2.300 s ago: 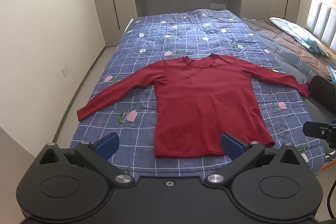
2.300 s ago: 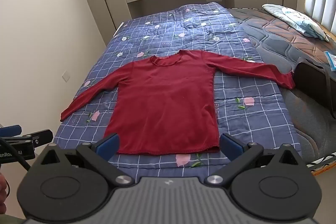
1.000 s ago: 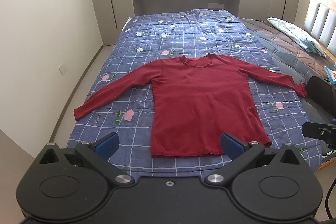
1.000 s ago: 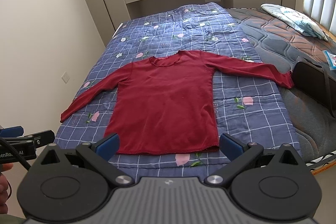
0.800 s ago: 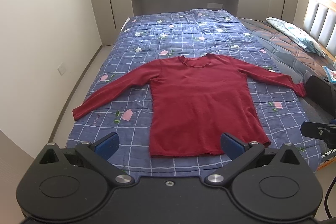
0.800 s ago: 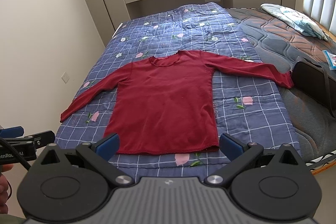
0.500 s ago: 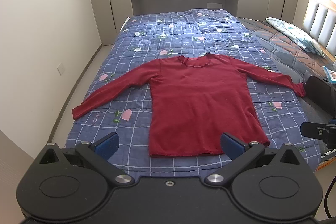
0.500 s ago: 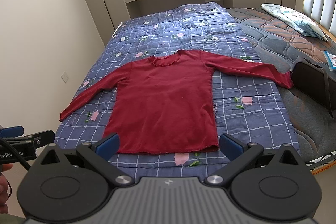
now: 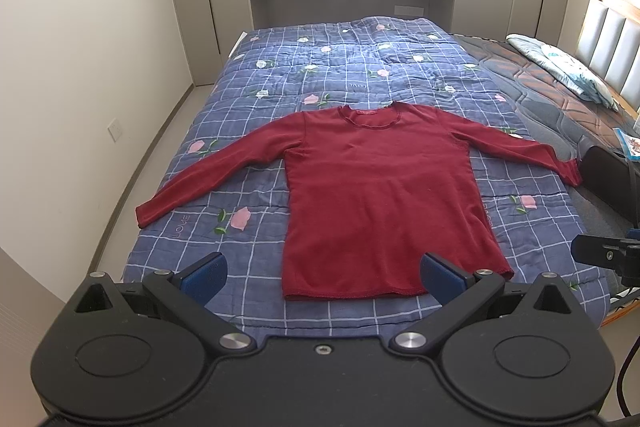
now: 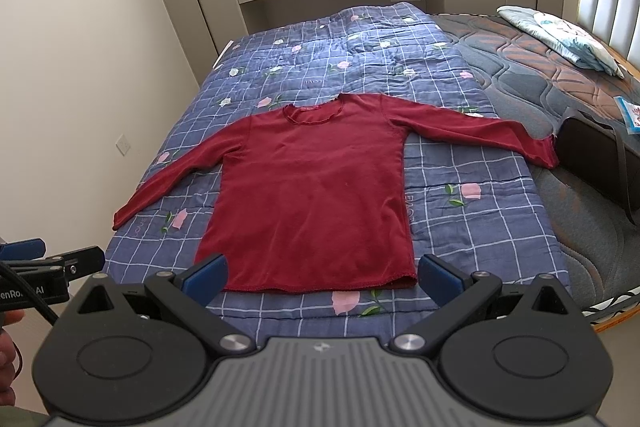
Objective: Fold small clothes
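Surveying: one red shirt [image 9: 380, 195], flat, face-up, sleeves spread, mid-quilt [image 9: 280, 83]. Soft, light, limp; I'd pinch cuffs or hem corners. Left gripper [image 9: 320, 273] and right gripper [image 10: 320, 273]: both spread wide, empty, short of the shirt's hem.

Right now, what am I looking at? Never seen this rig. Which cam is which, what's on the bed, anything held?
There is no robot: a person carries two hand-held grippers, each with a fisheye camera looking along its fingers. One picture is from the left gripper, the other from the right gripper. Both are open and hold nothing. A dark red long-sleeved top lies flat, sleeves spread, on a blue checked floral quilt that covers part of the bed. A pillow lies on the bare mattress, and a dark bag sits at the right.
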